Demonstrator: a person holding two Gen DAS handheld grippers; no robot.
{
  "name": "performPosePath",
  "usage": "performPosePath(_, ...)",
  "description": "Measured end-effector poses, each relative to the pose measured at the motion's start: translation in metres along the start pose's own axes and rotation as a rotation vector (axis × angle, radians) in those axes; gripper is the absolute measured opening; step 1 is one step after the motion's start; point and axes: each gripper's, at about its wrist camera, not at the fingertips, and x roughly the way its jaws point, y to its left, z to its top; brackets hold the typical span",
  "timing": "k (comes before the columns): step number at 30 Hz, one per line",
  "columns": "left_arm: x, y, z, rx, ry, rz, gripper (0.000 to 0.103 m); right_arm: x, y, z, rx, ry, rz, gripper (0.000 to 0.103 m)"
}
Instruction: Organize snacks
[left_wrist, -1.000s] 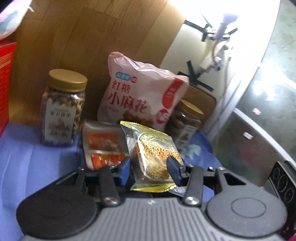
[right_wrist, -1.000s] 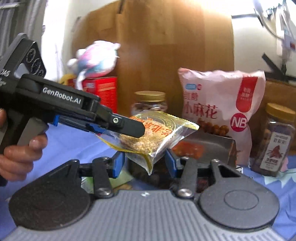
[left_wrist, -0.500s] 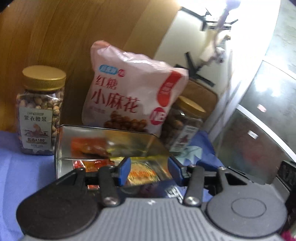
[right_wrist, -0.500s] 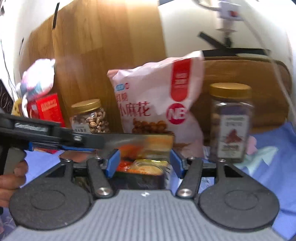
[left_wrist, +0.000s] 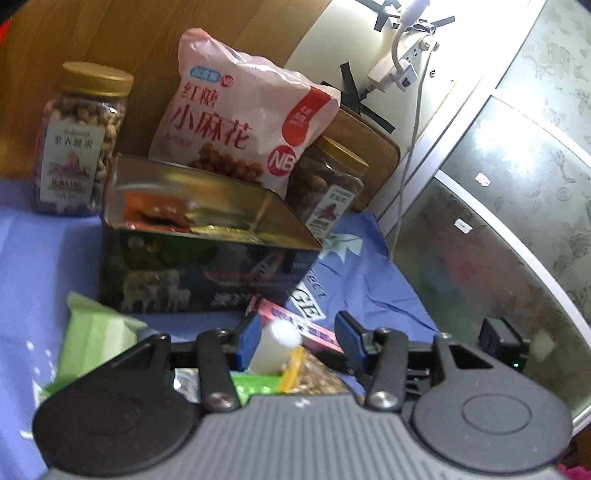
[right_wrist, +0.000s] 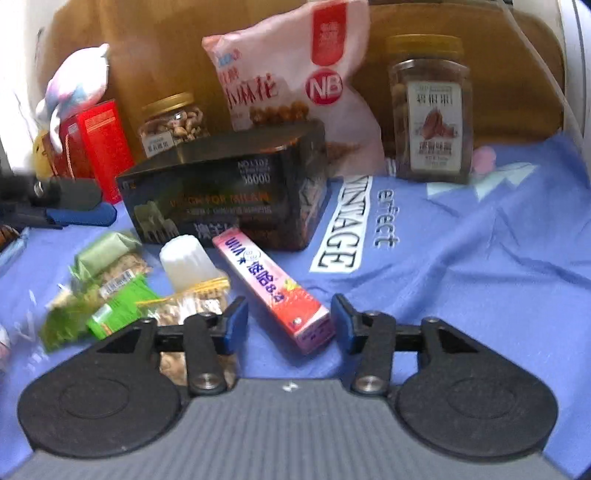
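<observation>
**A:** Gone from the left gripper (left_wrist: 297, 341) is the gold-wrapped cake; its jaws now stand apart, empty, low centre over the white jelly cup (left_wrist: 273, 347).

**B:** It looks dropped in the tin (left_wrist: 207, 254), mid-frame. The right gripper (right_wrist: 284, 323)?

**A:** Its jaws have just been closing, not yet pressing the pink box (right_wrist: 273, 288) between them at lower centre.

**B:** Probably next: pinch it, lift it into the tin.

Blue cloth (right_wrist: 461, 258) carries a dark tin (right_wrist: 229, 199), pink box (right_wrist: 273, 288), two jars, snack packets
</observation>
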Motion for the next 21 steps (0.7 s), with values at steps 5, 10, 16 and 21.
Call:
performPosePath(5,-0.002,-0.018,-0.011,0.028,0.026,-0.034,0.046,-0.023,-0.014,-0.001,0.163,-0.012,0.087,0.030)
performPosePath(10,-0.011,-0.029,-0.030,0.034,0.043,-0.080,0.052,-0.060,-0.040,-0.021,0.376,-0.040,0.193,0.025)
performPosePath(16,-0.028,-0.025,-0.063,0.004,0.058,-0.091,0.059,-0.119,-0.030,-0.061,0.432,-0.117,0.370,0.025)
performPosePath(21,-0.043,-0.004,-0.082,-0.056,0.057,-0.037,0.059,-0.120,0.019,-0.069,0.214,-0.028,0.460,0.027)
